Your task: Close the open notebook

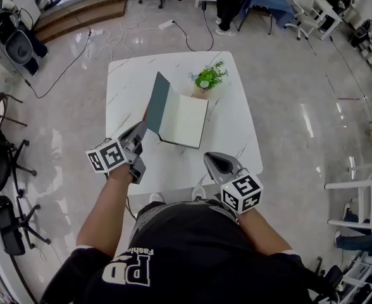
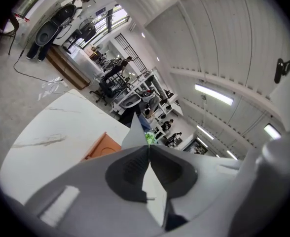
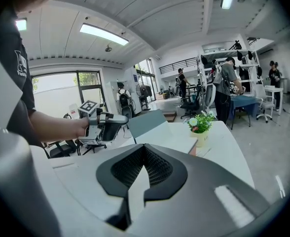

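"Where's the notebook?"

"I see the notebook [image 1: 183, 120] near the middle of the white surface [image 1: 236, 144], and it's open. The right half lies flat with pale pages up. The grey-green cover [image 1: 157, 101] on the left stands raised at a steep angle, not yet down on the pages. A small potted plant [image 1: 209, 78] stands just past its far corner."

"What's your left side doing?"

"My left gripper [image 1: 140, 132] is at the near corner of the raised cover. In the left gripper view the fingers [image 2: 130, 169] are pressed together at the tips, with the thin edge of the cover coming out just beyond them, so I read it as pinching the cover. The left forearm [image 1: 104, 201] comes in from the lower left with the wrist about straight. The marker cube [image 1: 105, 156] faces up, and the gripper points away from the body and a little to the right."

"And the right?"

"My right gripper [image 1: 210, 158] is over the near edge of the surface, to the right of the notebook and clear of it, pointing up and left toward it. Its fingers [image 3: 157, 169] are closed tip to tip with nothing between them. That arm reaches in from the lower right, bent inward at the wrist."
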{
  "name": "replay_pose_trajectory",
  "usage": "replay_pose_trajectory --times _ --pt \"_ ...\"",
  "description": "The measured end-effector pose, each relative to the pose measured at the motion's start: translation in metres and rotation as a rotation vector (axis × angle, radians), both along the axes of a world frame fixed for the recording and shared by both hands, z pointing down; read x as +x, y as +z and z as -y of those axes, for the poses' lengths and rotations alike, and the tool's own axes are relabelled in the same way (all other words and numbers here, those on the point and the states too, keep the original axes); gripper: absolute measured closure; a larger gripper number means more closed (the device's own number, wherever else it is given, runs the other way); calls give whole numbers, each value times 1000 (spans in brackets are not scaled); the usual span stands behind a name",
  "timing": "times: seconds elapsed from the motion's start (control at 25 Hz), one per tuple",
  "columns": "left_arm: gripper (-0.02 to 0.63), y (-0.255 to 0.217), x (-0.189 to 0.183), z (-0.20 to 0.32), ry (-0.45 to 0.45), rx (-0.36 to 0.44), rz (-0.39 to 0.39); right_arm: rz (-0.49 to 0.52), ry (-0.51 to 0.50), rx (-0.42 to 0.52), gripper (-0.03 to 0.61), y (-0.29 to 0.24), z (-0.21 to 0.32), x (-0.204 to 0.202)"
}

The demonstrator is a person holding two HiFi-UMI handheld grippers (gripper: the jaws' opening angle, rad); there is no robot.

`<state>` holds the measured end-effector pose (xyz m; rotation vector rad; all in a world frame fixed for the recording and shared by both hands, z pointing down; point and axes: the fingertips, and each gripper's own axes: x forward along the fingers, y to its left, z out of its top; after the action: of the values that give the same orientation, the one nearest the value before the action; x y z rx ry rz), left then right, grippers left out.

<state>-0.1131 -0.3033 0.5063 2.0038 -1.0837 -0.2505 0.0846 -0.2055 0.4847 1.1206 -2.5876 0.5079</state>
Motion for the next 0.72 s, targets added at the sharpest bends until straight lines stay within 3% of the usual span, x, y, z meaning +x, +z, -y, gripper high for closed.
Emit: replay_pose_trajectory --times 0.72 --pt "546 0 68 -14 144 27 104 13 25 1 578 2 -3 25"
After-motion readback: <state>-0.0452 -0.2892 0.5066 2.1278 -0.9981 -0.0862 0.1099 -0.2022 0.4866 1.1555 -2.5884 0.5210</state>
